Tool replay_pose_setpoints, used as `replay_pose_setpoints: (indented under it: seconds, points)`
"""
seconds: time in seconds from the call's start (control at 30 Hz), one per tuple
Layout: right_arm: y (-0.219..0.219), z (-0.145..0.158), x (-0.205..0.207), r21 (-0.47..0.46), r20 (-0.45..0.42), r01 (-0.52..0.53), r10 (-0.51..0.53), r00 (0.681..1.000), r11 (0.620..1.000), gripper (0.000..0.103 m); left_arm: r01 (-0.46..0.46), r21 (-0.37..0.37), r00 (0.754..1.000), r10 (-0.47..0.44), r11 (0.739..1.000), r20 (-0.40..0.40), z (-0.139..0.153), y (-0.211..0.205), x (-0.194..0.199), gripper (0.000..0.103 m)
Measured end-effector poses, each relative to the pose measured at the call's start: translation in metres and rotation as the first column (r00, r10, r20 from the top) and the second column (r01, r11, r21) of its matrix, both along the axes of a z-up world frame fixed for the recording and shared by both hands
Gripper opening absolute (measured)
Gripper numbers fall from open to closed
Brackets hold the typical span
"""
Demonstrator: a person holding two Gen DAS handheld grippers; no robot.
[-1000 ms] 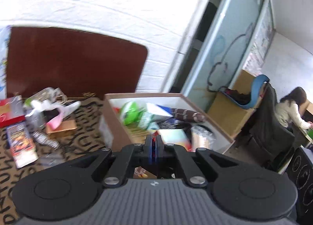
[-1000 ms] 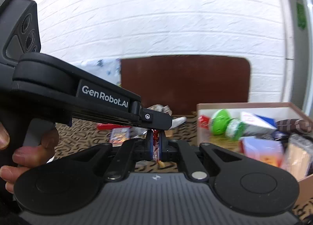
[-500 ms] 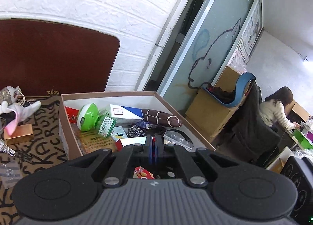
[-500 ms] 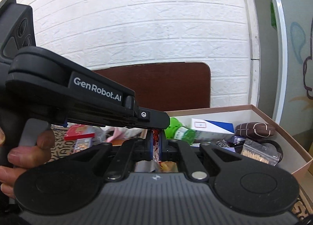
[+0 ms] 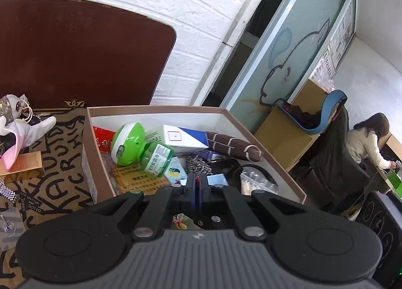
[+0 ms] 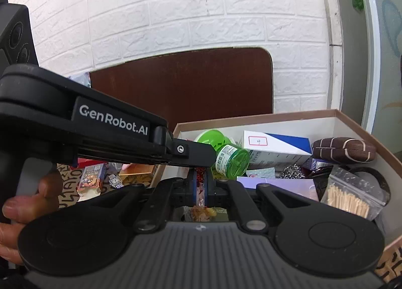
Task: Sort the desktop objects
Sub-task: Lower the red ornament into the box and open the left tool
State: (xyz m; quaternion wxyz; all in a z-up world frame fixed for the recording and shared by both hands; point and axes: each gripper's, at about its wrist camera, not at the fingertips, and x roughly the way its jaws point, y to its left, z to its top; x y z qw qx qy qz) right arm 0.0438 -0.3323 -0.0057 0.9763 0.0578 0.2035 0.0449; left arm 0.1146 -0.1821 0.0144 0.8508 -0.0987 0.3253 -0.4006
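Note:
A cardboard box (image 5: 160,110) (image 6: 351,115) holds a green bottle (image 5: 140,150) (image 6: 226,155), a white and blue carton (image 5: 186,138) (image 6: 273,145), a brown pouch (image 5: 233,147) (image 6: 344,150), a bag of toothpicks (image 6: 349,196) and more. My left gripper (image 5: 198,189) hangs over the box with its jaws shut; a thin clear wrapper shows below them, so a hold is unclear. My right gripper (image 6: 200,188) is shut on a small red and clear snack packet (image 6: 200,180) beside the box's near left corner. The left gripper's body (image 6: 100,128) crosses the right wrist view.
A patterned mat (image 5: 57,183) lies left of the box with a white and pink plush toy (image 5: 22,133), a gold box (image 5: 25,165), a watch (image 6: 115,179) and a card packet (image 6: 91,178). A brown panel (image 5: 75,50) leans on the white brick wall. A person (image 5: 364,143) sits far right.
Both grippers have swung right, from over the mat towards the box, which now fills more of both views. Both stay shut; the right one keeps its packet.

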Motion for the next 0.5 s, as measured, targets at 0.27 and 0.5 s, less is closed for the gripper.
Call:
replay_pose_setpoints:
  seconds: [0.27, 0.5]
  points:
    - [-0.002, -0.009, 0.017, -0.017, -0.042, -0.002, 0.001, 0.999, 1.0, 0.005, -0.01, 0.004, 1.0, 0.01, 1.0, 0.011, -0.008, 0.002, 0.009, 0.017]
    - [-0.008, -0.01, 0.015, -0.053, -0.037, 0.018, -0.02, 0.999, 0.998, 0.05, -0.062, -0.047, 0.995, 0.066, 0.997, 0.077, -0.001, 0.014, 0.002, 0.089]
